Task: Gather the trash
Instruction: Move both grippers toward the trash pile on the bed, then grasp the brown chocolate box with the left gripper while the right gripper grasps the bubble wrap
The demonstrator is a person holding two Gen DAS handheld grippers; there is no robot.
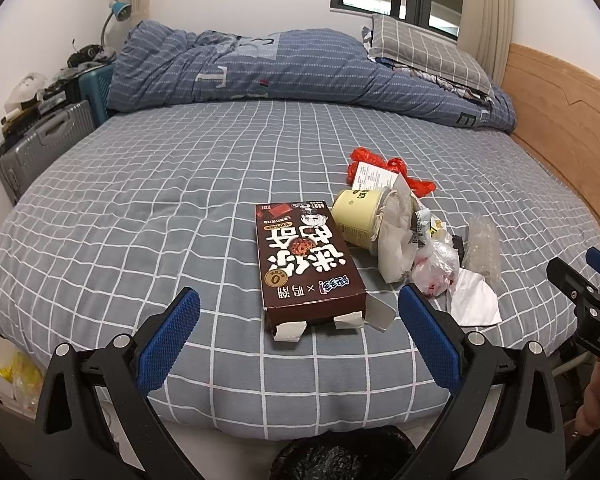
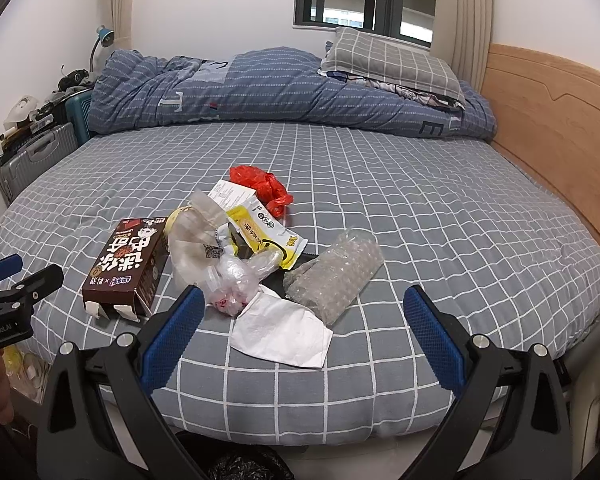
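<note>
Trash lies in a heap on the grey checked bed (image 1: 140, 208). A brown snack box (image 1: 306, 264) (image 2: 126, 266) lies flat, its torn end toward me. Beside it are a pale yellow cup (image 1: 356, 216), a red plastic bag (image 2: 260, 182), a yellow wrapper (image 2: 260, 236), a crumpled clear bag (image 2: 232, 280), a white tissue (image 2: 282, 330) and a roll of bubble wrap (image 2: 334, 276). My left gripper (image 1: 300, 320) is open just short of the box's torn end. My right gripper (image 2: 304, 320) is open with the tissue and bubble wrap between its fingers' line.
A black-lined bin (image 1: 340, 460) sits on the floor below the bed's near edge. A folded blue duvet (image 1: 280, 68) and pillow (image 1: 424, 48) lie at the far side. Suitcases (image 1: 40, 140) stand left, a wooden headboard (image 1: 560, 112) right. A hand (image 1: 596, 400) holds the other gripper.
</note>
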